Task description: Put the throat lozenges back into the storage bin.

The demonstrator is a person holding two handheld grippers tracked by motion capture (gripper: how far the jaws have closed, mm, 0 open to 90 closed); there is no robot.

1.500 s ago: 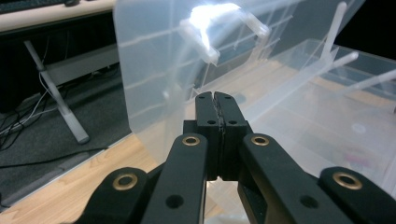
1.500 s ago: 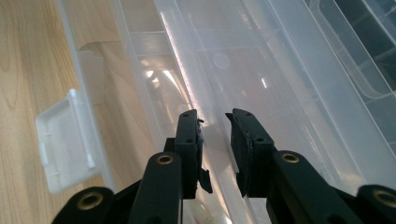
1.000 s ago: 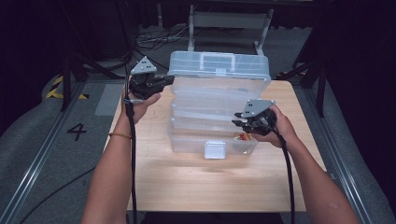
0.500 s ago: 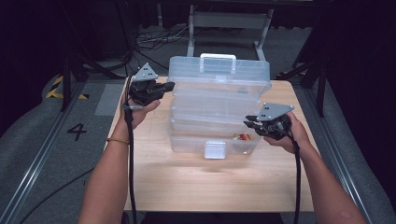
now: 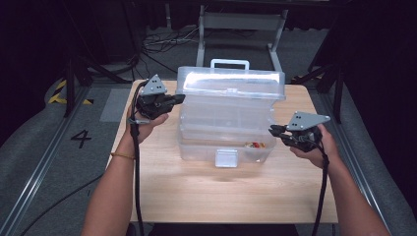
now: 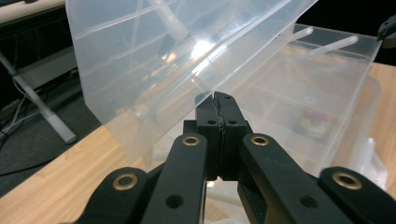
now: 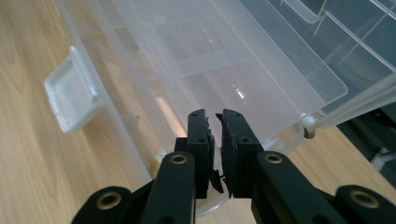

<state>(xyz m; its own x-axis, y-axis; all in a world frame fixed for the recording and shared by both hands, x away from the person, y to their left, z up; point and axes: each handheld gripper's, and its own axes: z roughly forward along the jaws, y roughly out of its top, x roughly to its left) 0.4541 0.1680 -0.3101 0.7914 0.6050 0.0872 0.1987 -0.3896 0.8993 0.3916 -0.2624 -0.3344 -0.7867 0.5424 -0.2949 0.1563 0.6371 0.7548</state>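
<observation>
Box (image 5: 228, 118): a clear plastic case with trays on several levels; it stands in the middle of the worktop (image 5: 216, 191), and its trays are fanned open toward the near side.
Lid (image 5: 233, 83): the top part, with a handle (image 5: 229, 64) at the far edge; in the left gripper view its clear edge (image 6: 187, 60) rises tilted just above the jaws.
Latch (image 5: 226, 158): a small white flap on the near wall of the lowest tray; in the right gripper view it (image 7: 74, 93) sticks out toward the worktop.
Small things (image 5: 254, 144): red and yellow pieces lie in the lowest tray, near its right end; too small to tell what they are.
Left gripper (image 5: 178, 98): at the left side of the box, at the level of the lid; the jaws are pressed together (image 6: 215, 100), with their tips at the lid's edge. I cannot tell if a thin rim is pinched between them.
Right gripper (image 5: 272, 131): just beside the right end of the lower trays; its jaws have just been closing and are now almost together (image 7: 215, 119), with only a thin slit and nothing between them.
Hands: the left hand (image 5: 142, 123) and the right hand (image 5: 314, 147) each hold one gripper from below.
</observation>
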